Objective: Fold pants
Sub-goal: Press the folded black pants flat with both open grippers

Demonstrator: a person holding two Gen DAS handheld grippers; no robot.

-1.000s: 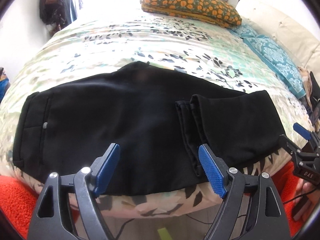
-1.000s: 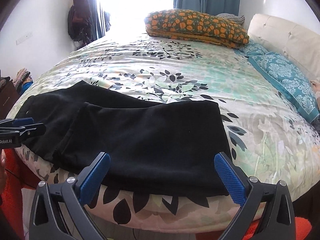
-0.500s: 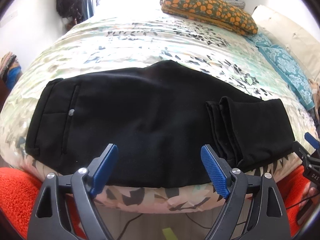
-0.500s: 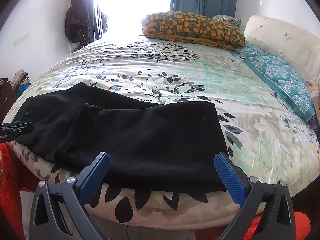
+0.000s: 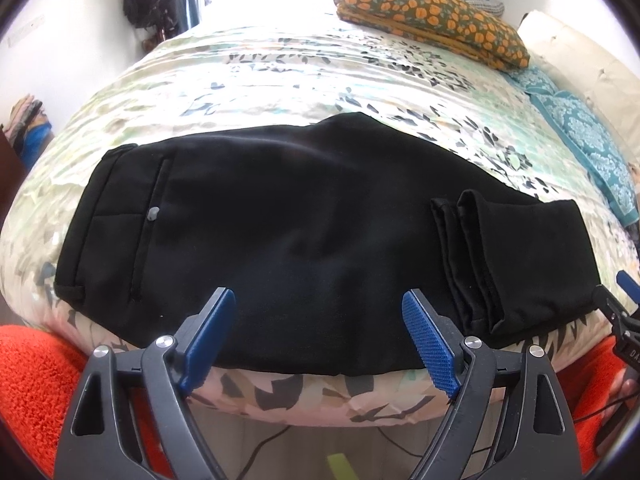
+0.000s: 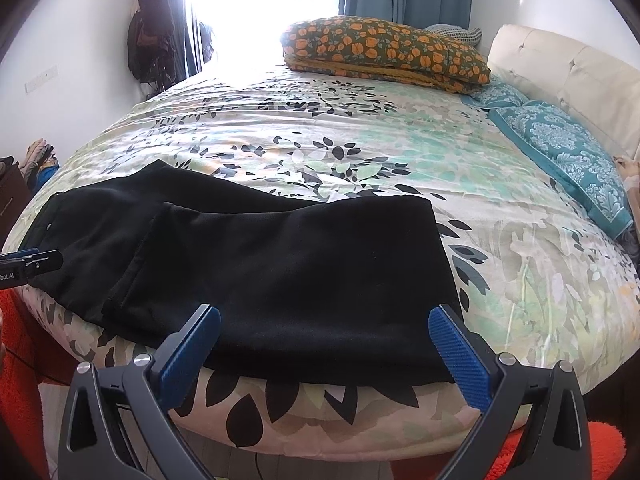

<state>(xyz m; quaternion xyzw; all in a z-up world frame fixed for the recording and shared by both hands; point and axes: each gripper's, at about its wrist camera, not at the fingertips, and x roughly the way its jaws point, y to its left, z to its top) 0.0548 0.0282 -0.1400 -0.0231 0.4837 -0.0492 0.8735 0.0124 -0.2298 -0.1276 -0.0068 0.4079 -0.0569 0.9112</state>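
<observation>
Black pants (image 5: 288, 232) lie flat along the near edge of the bed (image 5: 280, 68), waistband and pocket at the left, the leg ends folded back over the middle at the right. My left gripper (image 5: 316, 320) hangs open just off the pants' near edge, nothing between its blue pads. In the right wrist view the folded leg part (image 6: 304, 272) lies on top, and my right gripper (image 6: 324, 334) stands open over its near edge, apart from the cloth. The left gripper's tip (image 6: 36, 262) shows at the left border, and the right gripper's tip (image 5: 624, 304) at the right border.
An orange-flowered pillow (image 6: 384, 54) lies at the far side of the bed, teal pillows (image 6: 560, 152) along the right by a cream headboard (image 6: 560, 68). An orange rug (image 5: 36, 384) covers the floor below the bed edge. Bags hang on the far left wall (image 6: 150, 28).
The left wrist view has shifted so the pants sit further right and the waistband shows more fully. The right gripper has stayed put. Both grippers remain open.
</observation>
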